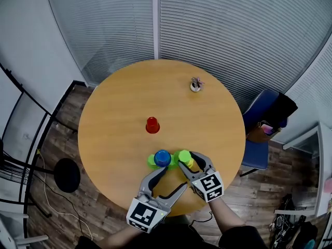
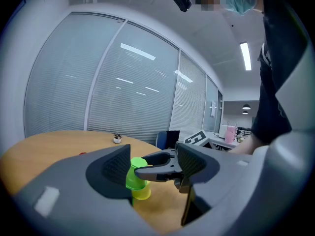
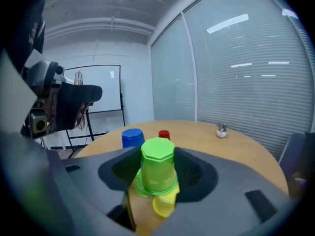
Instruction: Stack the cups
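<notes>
right gripper view: green cup (image 3: 157,166) held between right gripper (image 3: 160,173) jaws, seated over yellow cup (image 3: 164,205). left gripper (image 2: 155,165) jaws wide, empty. blue cup (image 3: 132,137) and red cup (image 3: 164,134) beyond the jaws, apparently still to join; task judged partway.

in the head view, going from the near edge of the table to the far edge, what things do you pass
blue cup → red cup → small potted plant; the green cup right of the blue one lies level with it, so it is left out
</notes>
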A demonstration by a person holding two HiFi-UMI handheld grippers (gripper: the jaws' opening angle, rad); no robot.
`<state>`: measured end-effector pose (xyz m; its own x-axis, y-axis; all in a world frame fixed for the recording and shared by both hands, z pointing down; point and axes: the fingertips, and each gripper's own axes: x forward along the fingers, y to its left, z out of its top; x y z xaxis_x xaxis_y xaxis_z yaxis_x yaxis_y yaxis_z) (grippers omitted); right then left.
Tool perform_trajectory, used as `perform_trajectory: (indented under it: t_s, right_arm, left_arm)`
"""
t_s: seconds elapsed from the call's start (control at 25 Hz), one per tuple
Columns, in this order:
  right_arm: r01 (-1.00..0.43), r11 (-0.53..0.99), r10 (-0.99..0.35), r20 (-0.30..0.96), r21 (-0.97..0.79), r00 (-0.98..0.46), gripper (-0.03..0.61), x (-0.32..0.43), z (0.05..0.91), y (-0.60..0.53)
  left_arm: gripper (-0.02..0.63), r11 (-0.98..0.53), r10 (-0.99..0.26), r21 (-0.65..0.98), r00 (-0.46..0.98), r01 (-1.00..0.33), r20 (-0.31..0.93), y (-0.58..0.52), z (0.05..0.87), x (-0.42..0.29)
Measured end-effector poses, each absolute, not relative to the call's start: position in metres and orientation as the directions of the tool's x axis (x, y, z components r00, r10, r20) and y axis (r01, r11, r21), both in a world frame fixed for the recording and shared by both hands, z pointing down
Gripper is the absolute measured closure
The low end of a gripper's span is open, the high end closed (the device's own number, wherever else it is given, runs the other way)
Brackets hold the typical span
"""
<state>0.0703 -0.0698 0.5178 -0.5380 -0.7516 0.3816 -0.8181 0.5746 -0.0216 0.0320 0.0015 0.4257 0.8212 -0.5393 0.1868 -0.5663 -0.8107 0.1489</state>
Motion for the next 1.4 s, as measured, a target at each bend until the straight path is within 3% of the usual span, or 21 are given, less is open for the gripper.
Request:
perform_trajectory:
  t_s: [0.48,0.64,1.04,1.4]
  right_arm:
    - [-0.81,0.586,-0.741,0.386,-0.028,-0.549,0.359,0.065,0.523,-0.07]
    - [-0.809,0.587,-0.75,0.349,-0.038,-0.561,0.305,0.063,0.511,-0.066]
    - [-0.81,0.582,-0.778,0.243,-0.071,-0.58,0.305,0.074,0.454,-0.062]
    - [-0.822,0.56,-0.797,0.203,-0.1,-0.568,0.305,0.074,0.427,-0.079]
  left_arm:
    - [0.308,-0.796,-0.558,0.159,0.809,-0.584,0.184,-0.003,0.428,0.026]
    - [0.308,-0.788,-0.567,0.163,0.804,-0.593,0.179,-0.006,0.423,0.024]
    - [0.308,-0.74,-0.633,0.154,0.756,-0.654,0.168,-0.037,0.408,0.02]
    - [0.308,-0.725,-0.677,0.034,0.721,-0.688,0.147,-0.087,0.397,0.0]
